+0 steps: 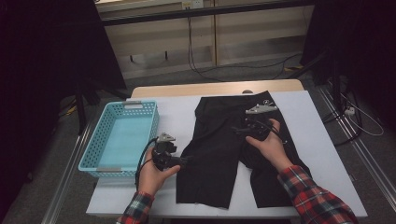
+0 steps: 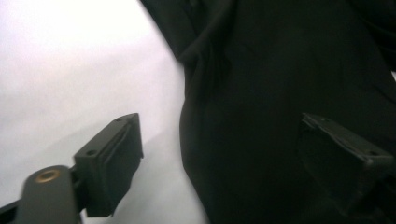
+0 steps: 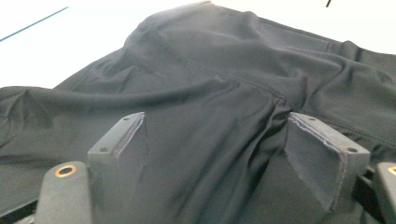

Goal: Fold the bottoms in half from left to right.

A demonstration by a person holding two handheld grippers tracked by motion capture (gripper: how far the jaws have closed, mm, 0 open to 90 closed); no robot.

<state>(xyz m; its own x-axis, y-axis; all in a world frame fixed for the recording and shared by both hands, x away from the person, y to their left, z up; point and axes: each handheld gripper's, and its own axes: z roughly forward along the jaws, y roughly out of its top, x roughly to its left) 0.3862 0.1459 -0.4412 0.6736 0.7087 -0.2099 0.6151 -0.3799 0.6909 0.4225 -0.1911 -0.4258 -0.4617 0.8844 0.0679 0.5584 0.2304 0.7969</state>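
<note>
Black shorts (image 1: pixel 219 149) lie spread flat on the white table (image 1: pixel 308 116), waistband far, both legs toward the person. My left gripper (image 1: pixel 186 161) hovers at the outer edge of the left leg, open, one jaw over the white table and the other over the black fabric (image 2: pixel 261 93). My right gripper (image 1: pixel 239 129) is over the crotch area between the legs, open, its jaws straddling the dark cloth (image 3: pixel 210 93) with nothing pinched between them.
A light blue plastic basket (image 1: pixel 100 140) stands on the table's left side, nothing inside. Bare white tabletop lies right of the shorts and near the front edge. Cables run across the floor behind the table.
</note>
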